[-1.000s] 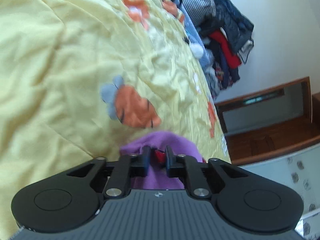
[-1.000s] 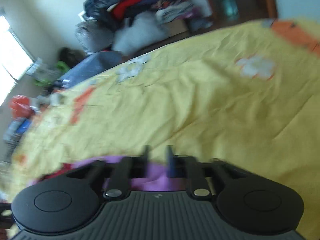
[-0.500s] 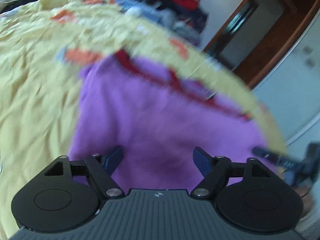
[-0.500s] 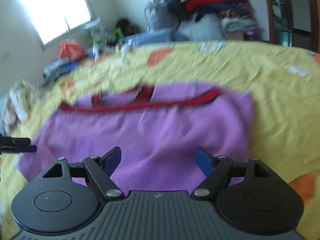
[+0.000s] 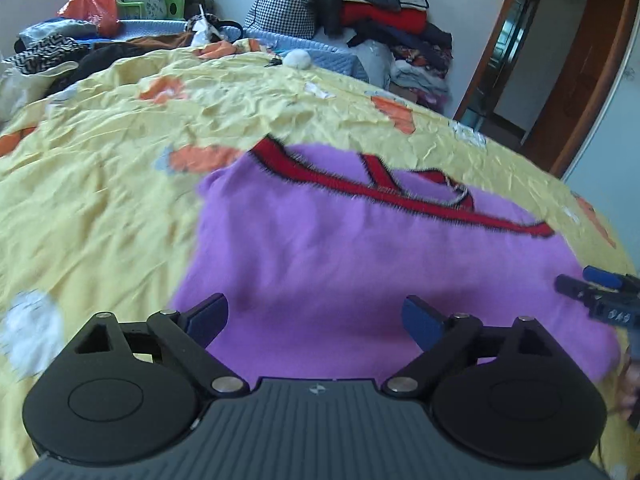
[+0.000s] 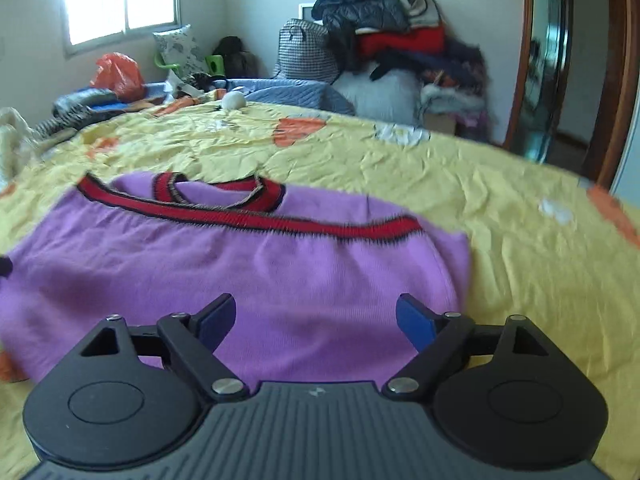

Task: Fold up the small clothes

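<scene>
The purple sweater (image 5: 360, 264) is judged soft and limp; its side edges should be gripped. Both the left hand-held gripper (image 5: 316, 316) and right hand-held gripper (image 6: 316, 316) are spread, empty.

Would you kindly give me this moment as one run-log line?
left gripper: open, holding nothing | right gripper: open, holding nothing | purple sweater: lying folded on yellow bedspread, red trim at far edge

Bare yellow bedspread (image 5: 100, 208) is left around the purple sweater (image 5: 360, 272) to the left, right and far side, where passage is unobstructed. The far edge of the bed is blocked by heaped clothes (image 6: 400, 44) and a checked bag (image 6: 306, 54).
</scene>
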{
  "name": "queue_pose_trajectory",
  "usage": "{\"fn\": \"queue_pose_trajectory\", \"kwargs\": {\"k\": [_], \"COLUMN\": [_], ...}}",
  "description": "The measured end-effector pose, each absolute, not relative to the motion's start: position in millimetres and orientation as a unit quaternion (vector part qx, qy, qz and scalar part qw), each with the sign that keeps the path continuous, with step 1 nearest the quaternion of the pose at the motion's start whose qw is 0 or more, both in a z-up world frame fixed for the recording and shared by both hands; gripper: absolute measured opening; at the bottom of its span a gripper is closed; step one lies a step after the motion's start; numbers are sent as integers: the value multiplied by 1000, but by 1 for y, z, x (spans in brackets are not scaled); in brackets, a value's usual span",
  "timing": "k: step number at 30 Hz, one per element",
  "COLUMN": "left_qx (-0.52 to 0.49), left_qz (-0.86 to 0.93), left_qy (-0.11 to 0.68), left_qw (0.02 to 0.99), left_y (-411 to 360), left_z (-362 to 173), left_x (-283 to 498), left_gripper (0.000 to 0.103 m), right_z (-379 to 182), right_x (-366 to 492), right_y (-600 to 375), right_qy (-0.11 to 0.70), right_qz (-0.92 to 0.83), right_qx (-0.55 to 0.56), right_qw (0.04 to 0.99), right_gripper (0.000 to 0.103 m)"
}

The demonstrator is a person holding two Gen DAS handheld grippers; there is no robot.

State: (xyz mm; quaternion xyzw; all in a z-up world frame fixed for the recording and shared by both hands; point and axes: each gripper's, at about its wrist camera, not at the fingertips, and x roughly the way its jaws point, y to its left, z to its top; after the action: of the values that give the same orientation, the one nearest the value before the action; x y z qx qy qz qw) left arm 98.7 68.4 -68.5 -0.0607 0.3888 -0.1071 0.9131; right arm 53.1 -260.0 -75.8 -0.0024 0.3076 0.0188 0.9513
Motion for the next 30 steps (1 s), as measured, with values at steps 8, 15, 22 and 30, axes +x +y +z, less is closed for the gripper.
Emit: {"fn": "queue_pose_trajectory", "kwargs": {"k": [8,15,22,30], "left_qx": [-25,-3,-3,-15], "left_qz": [-45,-41,-44,-48], "left_qy": [403,396,394,390], "left_qw": [914,917,918,920], "left_y": [44,42,41,50], "left_z": [-99,-105,-105,-97], "left_x": [140,138,138,127], "left_gripper": [93,97,97,97], "right_z": [-107,-111,-95,-108], "right_x": [105,102,65,62], "right_y": [-233,-273,-258,-278], "right_qy": [345,342,327,353], "right_qz": [-2,-54,-32,-34], "right_qx": [-24,30,16,43], "right_qw": [938,938,944,934], "right_gripper": [97,103,103,103]}}
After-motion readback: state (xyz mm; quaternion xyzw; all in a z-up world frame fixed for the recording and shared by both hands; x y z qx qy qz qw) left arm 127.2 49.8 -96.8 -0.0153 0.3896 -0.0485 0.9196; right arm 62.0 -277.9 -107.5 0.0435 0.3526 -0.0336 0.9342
